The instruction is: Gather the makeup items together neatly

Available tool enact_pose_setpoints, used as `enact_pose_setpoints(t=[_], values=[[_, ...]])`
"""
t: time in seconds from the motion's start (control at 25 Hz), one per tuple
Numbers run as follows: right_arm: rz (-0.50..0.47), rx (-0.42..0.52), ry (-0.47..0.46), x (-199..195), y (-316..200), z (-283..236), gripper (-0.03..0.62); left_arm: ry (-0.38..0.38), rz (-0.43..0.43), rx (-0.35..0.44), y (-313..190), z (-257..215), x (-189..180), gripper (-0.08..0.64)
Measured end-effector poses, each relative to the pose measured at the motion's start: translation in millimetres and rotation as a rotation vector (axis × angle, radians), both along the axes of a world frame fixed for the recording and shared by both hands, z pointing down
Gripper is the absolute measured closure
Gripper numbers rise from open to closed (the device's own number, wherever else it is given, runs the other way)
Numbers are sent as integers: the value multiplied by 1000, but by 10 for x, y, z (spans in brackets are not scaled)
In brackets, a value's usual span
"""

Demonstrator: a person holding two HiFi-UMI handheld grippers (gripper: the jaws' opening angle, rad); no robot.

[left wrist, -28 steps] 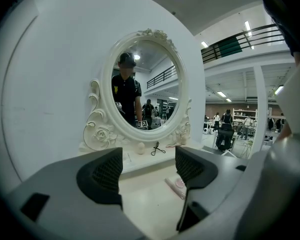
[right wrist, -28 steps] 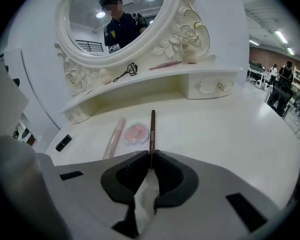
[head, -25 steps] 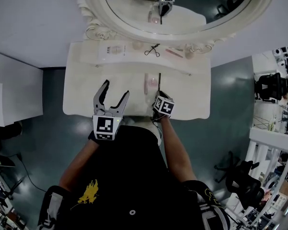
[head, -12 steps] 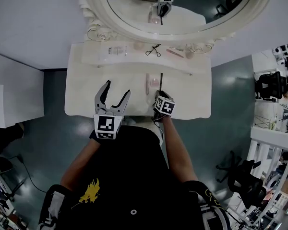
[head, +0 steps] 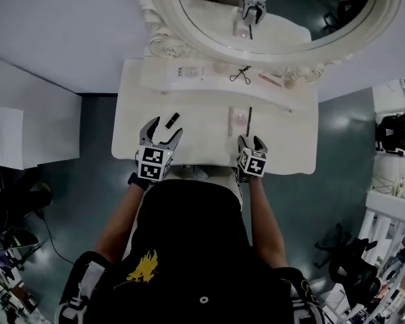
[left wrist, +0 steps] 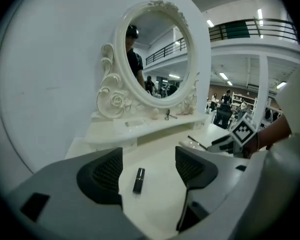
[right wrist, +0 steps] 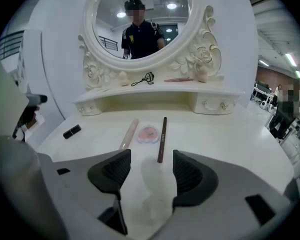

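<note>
On the white dressing table [head: 196, 137] a brown pencil [head: 249, 120] [right wrist: 162, 139], a round pink compact [head: 239, 118] [right wrist: 148, 133] and a pink tube [head: 230, 121] [right wrist: 128, 133] lie side by side. A black lipstick [head: 172, 119] [left wrist: 138, 180] lies apart to the left. My right gripper [head: 251, 141] [right wrist: 151, 171] sits just short of the pencil's near end, its jaws opening with nothing between them. My left gripper [head: 162, 131] [left wrist: 149, 169] is open at the front edge, and the lipstick lies on the table just beyond its jaws.
A raised shelf [head: 209, 86] under the oval mirror [head: 283, 12] carries a white box [head: 189, 71], an eyelash curler [head: 241, 75], a pink stick [head: 270, 79] and a small sponge [head: 291, 83]. The table's front edge runs right under both grippers.
The right gripper was shut at the pencil's near end; now its jaws stand apart and it has drawn back, leaving the pencil on the table. The left gripper has come down near the lipstick.
</note>
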State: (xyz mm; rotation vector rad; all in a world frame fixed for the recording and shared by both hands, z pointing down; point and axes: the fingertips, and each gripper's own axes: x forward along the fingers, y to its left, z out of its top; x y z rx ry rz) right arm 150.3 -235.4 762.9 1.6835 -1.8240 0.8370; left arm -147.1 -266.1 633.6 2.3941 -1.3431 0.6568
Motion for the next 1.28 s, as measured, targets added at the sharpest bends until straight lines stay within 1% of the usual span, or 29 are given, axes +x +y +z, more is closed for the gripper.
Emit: enact_pose_setpoints(t=[0.12,0.2,0.32,0.4,0.48,0.56,0.6,0.68,0.8,0.88,0.96,1.08,1.16,1.28], values=[[20,19,-35,-45,181,-118,316,-85,47,-125,5,560,-38,253],[12,23,-36,-130,265,-150,321,-142,73,-202,-16,905,-69,260],[-36,14,-14,-327,326,-132,324,-247,63,-245,-68,1238,-273,331],[-54,11,2,-345,352,-139,324,-275,59,-274,-94,1404,-320,365],[-60,15,6,-329,366,-158,325,-287,58,-305,-123,1540,-329,401],[-56,14,16,-254,413,-192,327,-263,58,-341,-110,1631,-255,415],[-52,12,17,-232,428,-205,330,-241,51,-359,-98,1640,-223,449],[-44,6,7,-235,427,-217,331,-215,21,-382,-95,1604,-201,463],[-41,3,2,-234,420,-237,334,-216,-16,-367,-118,1488,-39,465],[-43,6,4,-227,410,-252,336,-199,-46,-343,-187,1381,189,465],[-43,8,2,-216,413,-259,339,-139,-95,-343,-265,1296,472,465],[-35,10,1,-167,451,-262,342,-47,-155,-375,-347,1263,938,465],[-23,8,2,-116,492,-264,344,-20,-180,-402,-357,1294,1207,465],[4,3,-2,-14,589,-276,345,10,-222,-443,-304,1354,1508,465]])
